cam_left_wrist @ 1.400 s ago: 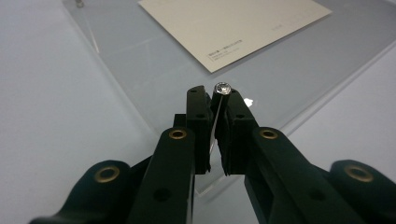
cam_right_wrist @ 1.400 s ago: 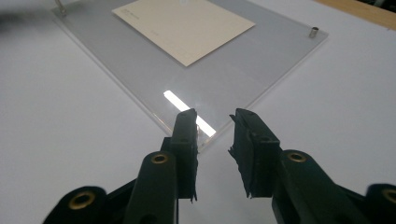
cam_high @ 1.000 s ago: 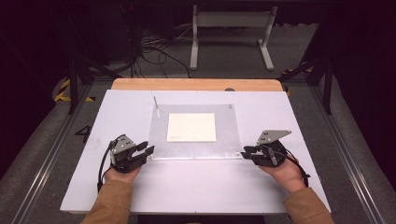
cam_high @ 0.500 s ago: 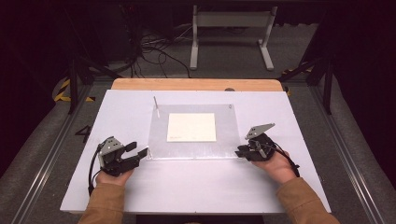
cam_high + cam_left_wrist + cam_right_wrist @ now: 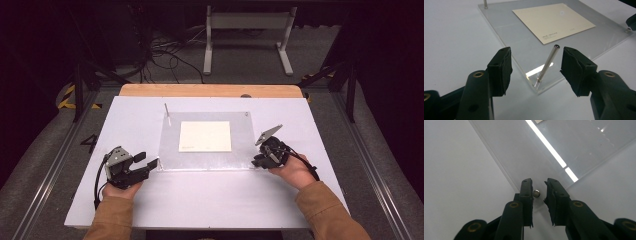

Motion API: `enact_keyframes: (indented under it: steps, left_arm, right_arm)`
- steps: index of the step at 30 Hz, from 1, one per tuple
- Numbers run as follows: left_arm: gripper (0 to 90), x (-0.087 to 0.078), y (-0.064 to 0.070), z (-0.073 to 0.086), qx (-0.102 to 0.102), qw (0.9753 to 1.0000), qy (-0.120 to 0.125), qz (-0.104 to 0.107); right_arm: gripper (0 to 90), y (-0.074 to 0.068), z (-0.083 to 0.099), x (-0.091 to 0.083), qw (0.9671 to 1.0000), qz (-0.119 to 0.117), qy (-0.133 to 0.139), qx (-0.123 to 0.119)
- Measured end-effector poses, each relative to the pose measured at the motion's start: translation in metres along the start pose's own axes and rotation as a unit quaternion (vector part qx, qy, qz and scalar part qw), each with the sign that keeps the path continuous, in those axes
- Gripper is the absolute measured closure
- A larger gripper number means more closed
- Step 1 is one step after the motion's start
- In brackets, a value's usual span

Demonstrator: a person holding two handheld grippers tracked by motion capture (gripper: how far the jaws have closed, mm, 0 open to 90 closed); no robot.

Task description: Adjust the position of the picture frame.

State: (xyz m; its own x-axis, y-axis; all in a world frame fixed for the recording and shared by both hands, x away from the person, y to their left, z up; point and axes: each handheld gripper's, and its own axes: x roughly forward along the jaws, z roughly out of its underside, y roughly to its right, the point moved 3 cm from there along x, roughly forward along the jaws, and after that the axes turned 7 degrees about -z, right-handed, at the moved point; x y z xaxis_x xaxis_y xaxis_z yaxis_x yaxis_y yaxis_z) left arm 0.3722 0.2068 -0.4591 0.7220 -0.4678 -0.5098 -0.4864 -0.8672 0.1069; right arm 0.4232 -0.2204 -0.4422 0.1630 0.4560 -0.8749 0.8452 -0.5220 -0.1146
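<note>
Card [image 5: 205,136] centred on plate [image 5: 170,150], apparently a pin [image 5: 547,62] at each corner.

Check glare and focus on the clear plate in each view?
High view: even light, clear acrylic plate glare-free, surroundings dark. Left gripper view: small bright reflection beside the thin metal pin, sharp. Right gripper view: two bright glare streaks on the plate, near black fingers soft.

My counter [image 5: 210,200] is a white board. A clear acrylic plate [image 5: 170,150] lies flat on it toward twelve o'clock, with a cream card [image 5: 205,136] at its middle.
</note>
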Motion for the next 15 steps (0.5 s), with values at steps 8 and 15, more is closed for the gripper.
enact_keyframes:
  steps: [8, 15]
  left_arm:
    - [41.4, 0.0008, -0.0001, 0.0003, -0.001, 1.0, 0.0, 0.003]
    - [41.4, 0.0012, 0.0007, 0.0006, 0.002, 1.0, -0.002, 0.003]
  right_arm:
    - [78.0, 0.003, -0.0006, 0.0066, 0.9999, -0.011, -0.007, 0.004]
    - [82.9, 0.0024, -0.0007, 0.0071, 0.9998, -0.017, -0.007, -0.005]
